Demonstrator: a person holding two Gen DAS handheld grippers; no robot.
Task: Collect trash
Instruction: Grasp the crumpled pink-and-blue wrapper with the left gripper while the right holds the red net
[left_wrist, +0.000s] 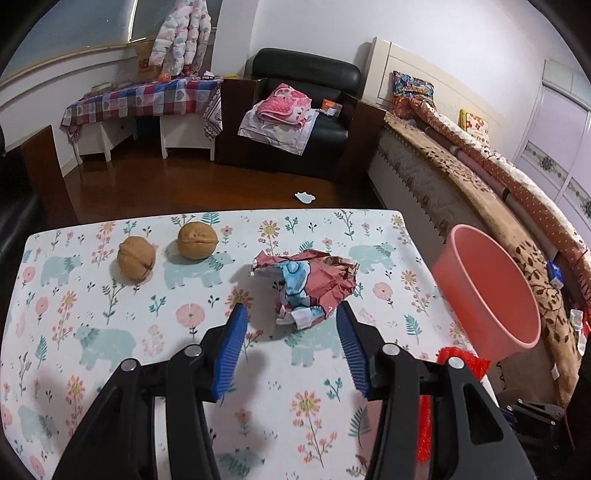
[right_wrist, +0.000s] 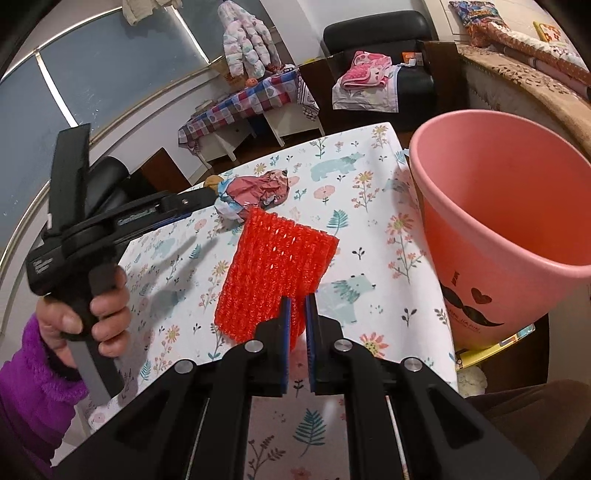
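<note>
Net (right_wrist: 275, 275): red foam mesh pinched at near edge by right gripper (right_wrist: 298, 306), long axis pointing forward-left. Bin (right_wrist: 517, 236) just right. Wrapper (left_wrist: 306, 286) crumpled on worktop (left_wrist: 110, 332), between spread left gripper (left_wrist: 291, 314) fingers.

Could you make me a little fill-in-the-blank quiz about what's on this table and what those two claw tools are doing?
1. The right gripper is shut on a red ____ net.
2. The left gripper has open jaws on either side of a crumpled ____.
3. Two ____ lie on the floral tablecloth.
4. The bin is ____ in colour.

Missing words: foam; wrapper; walnuts; pink
</note>
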